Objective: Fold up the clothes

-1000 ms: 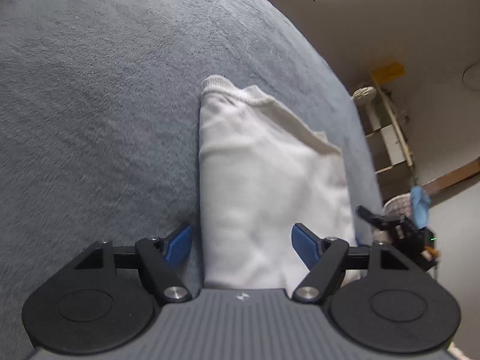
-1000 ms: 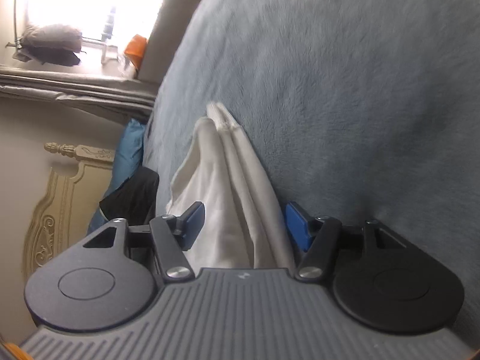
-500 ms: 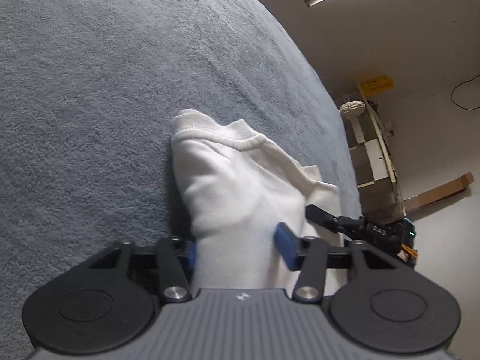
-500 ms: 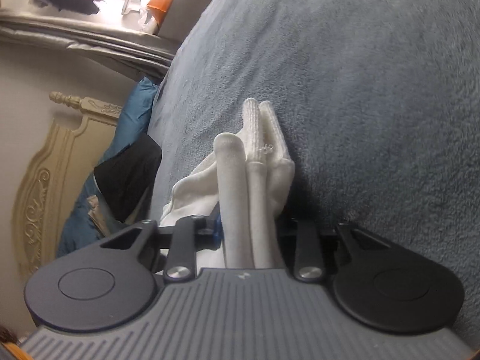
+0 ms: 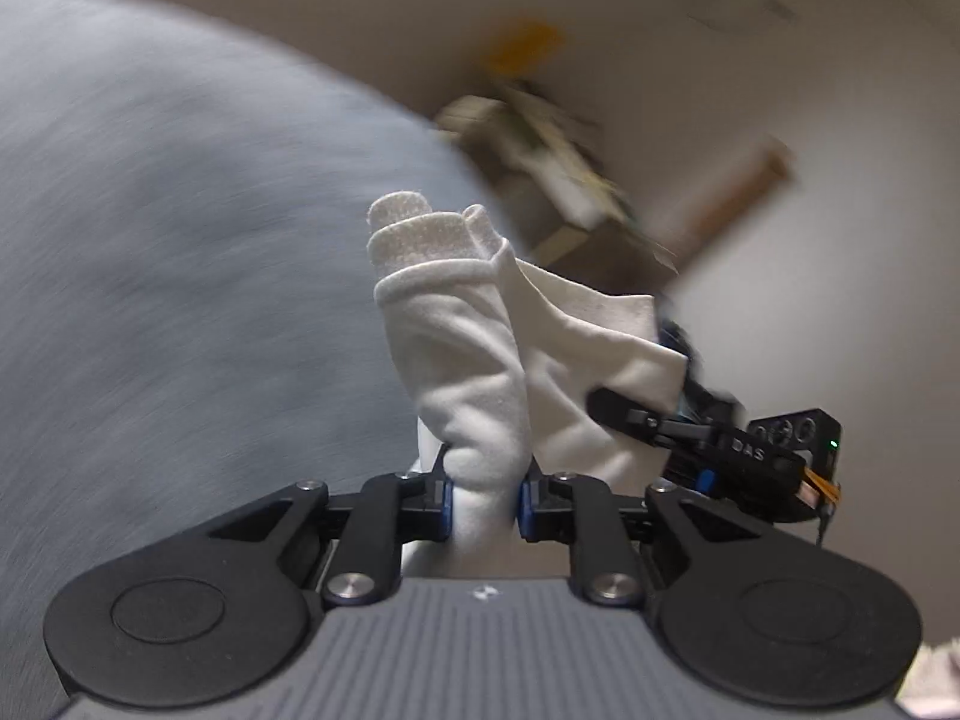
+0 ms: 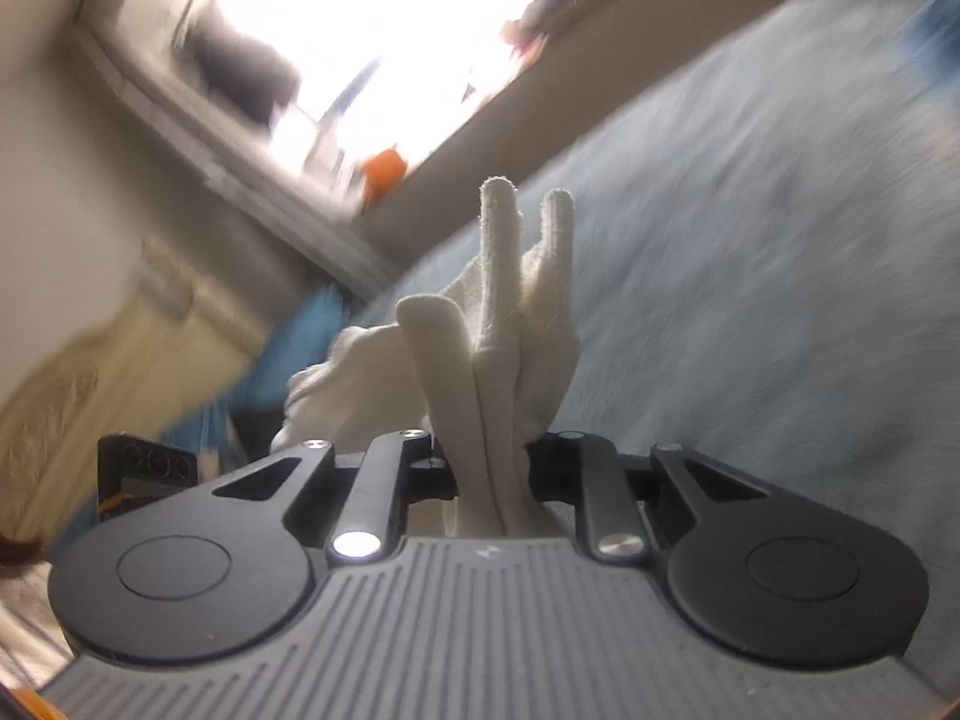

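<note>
Both hand-held grippers have a bite on the same white garment: the left hand-held gripper (image 5: 483,501) has just been closing and its blue pads now pinch a thick bunched roll of the cloth, and the right hand-held gripper (image 6: 492,468) has likewise just closed onto several stacked layers standing on edge between its fingers. Under them spreads the grey-blue bed cover (image 5: 180,252), smeared by motion blur, with a bright window (image 6: 384,48) and a carved headboard (image 6: 78,372) beyond. The white garment (image 5: 474,360), thick, soft and fleecy with a ribbed hem, is held up off the bed between the two grippers, its folded edges poking past the fingertips and a slack web of cloth sagging across toward the other gripper. The risk, as I judge it, is that each grip holds a bundle rather than one clean edge: an inner layer could slide out in a fast swing, or the earlier folds could fall open, and the slack middle may crease when laid down.
</note>
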{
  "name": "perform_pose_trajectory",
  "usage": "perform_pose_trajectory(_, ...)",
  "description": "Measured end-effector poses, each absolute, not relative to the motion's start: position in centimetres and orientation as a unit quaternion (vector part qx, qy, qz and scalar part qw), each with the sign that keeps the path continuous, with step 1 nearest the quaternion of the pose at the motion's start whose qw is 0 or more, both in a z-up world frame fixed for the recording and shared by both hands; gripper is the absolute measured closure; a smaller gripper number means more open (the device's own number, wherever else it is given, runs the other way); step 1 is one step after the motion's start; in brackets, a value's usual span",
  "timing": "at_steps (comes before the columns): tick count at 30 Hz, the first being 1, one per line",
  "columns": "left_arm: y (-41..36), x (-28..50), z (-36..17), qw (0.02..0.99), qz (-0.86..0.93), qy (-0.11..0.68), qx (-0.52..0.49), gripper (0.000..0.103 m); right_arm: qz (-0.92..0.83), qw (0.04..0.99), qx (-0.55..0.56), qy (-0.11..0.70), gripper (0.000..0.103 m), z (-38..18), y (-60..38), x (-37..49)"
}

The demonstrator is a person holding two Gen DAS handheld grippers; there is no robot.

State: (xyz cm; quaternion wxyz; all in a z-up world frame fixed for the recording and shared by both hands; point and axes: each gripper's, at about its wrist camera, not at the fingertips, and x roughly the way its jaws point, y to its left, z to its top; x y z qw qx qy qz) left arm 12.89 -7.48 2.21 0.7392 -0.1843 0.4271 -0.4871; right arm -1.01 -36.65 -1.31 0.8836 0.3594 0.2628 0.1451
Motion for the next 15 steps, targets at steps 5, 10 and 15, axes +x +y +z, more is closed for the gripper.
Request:
perform_pose_trajectory(5,-16.4,11.4,7.2,0.668,-0.620,0.379,-0.158,0.084,0.038,0.911,0.376,0.167,0.087,5.4,-41.4,-10.7)
perform_pose_trajectory(10,-26.1,10.0,9.8,0.584,-0.709,0.352,-0.181,0.085,-0.070,0.944,0.296,0.127,0.087,13.3,-46.9,-17.0)
perform_pose_trajectory(15,-34.7,9.0,9.4,0.543,-0.727,0.357,-0.224,0.085,-0.139,0.956,0.228,0.125,0.087,17.1,-53.7,-19.3)
